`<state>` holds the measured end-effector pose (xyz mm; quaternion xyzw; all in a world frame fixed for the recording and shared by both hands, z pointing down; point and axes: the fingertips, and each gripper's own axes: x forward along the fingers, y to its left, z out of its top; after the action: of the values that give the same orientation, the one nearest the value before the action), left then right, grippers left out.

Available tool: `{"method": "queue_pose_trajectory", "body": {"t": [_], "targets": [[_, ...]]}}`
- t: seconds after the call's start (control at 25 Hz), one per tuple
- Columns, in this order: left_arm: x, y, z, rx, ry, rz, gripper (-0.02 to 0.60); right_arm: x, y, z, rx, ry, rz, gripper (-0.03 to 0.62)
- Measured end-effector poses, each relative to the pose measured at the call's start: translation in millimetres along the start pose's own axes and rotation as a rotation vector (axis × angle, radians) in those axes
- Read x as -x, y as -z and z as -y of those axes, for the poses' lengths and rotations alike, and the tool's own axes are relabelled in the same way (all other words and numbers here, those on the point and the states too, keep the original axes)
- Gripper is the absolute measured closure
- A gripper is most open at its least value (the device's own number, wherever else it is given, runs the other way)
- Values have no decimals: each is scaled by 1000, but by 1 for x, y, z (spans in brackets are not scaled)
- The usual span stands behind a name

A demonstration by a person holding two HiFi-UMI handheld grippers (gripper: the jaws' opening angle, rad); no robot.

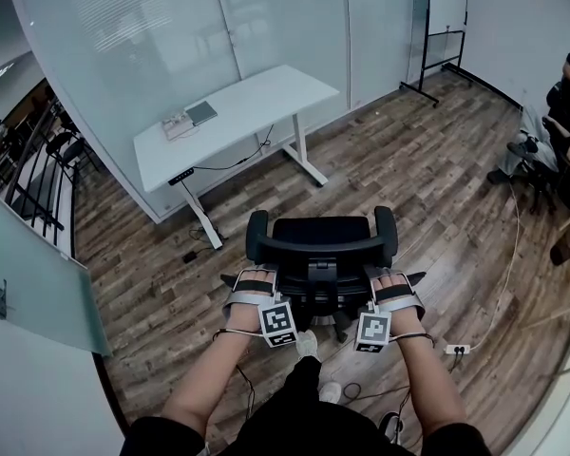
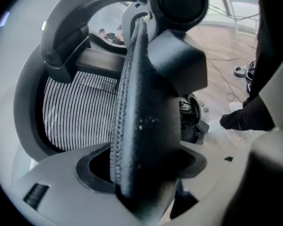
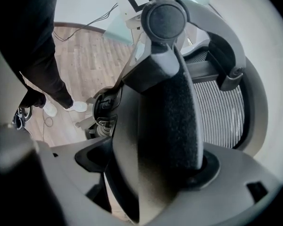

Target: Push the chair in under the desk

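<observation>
Chair (image 1: pixel 318 245) stands out on the wood floor (image 1: pixel 408 179), well apart from the white tabletop (image 1: pixel 256 103), so it is not pushed in yet. The person stands behind it to shove it forward. The left claw (image 1: pixel 255 288) is wide apart around the left armrest (image 2: pixel 141 126), not squeezing it, I think. The right claw (image 1: pixel 396 288) looks snug on the right armrest (image 3: pixel 170 117), to steer the chair straight.

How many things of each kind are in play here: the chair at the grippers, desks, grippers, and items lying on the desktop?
Black chair: 1
White desk: 1
Grippers: 2, the left gripper and the right gripper, one at each armrest
Desktop items: 2, a grey flat one and a paler one beside it
Total: 6
</observation>
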<state>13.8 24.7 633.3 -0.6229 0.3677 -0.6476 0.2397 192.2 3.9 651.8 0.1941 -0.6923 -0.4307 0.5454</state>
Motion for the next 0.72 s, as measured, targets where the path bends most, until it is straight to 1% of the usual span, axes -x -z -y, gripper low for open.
{"method": "queue_pose_trajectory", "body": {"t": [0.08, 0.16, 0.24, 0.36, 0.6, 0.72], "targets": [[-4, 2, -3, 0, 7, -5, 236, -6, 0, 6, 1, 12, 3, 168], [-7, 0, -4, 1, 32, -4, 234, -10, 3, 14, -2, 21, 1, 174], [-10, -4, -5, 5, 57, -1, 210, -14, 9, 22, -4, 32, -1, 194], [-16, -5, -10, 7, 42, -8, 204, -24, 11, 29, -9, 38, 6, 209], [-35, 6, -29, 13, 16, -28, 205, -50, 8, 41, 1, 11, 23, 209], [-49, 10, -40, 22, 23, -29, 204, -63, 8, 50, 4, -3, 17, 201]]}}
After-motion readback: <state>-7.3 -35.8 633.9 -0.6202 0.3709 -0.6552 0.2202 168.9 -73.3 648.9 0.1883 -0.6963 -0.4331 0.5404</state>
